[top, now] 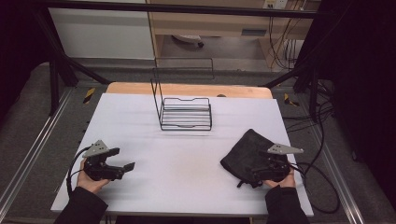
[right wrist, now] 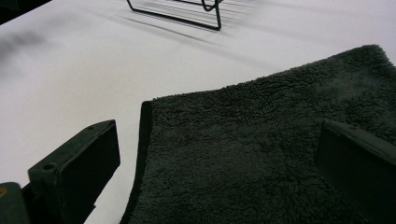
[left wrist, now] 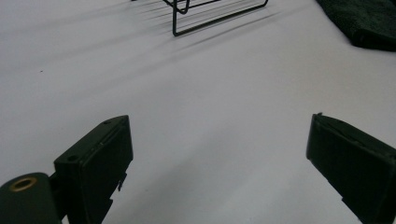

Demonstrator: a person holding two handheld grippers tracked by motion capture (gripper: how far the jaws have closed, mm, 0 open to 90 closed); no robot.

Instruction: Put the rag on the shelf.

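A dark fleecy towel [top: 243, 148] lies folded on the white table [top: 187, 182] at the front right. My right gripper [top: 256, 169] hovers over the towel's near edge, jaws wide apart and open. In the right gripper view the towel [right wrist: 261, 140] spreads beneath and between the two jaws of that gripper [right wrist: 218, 127], and neither pad presses on it. My left gripper [top: 123, 157] sits at the front left over bare table, open and holding nothing. The left gripper view shows its jaws [left wrist: 219, 123] wide apart, with the towel's corner [left wrist: 364, 18] far off at top right.
A black wire rack [top: 186, 114] with a tall upright handle stands at the middle back of the table; its base also shows as the rack [left wrist: 210, 14] and the rack [right wrist: 187, 14]. Cables trail off the table's right side. Wooden furniture stands behind.
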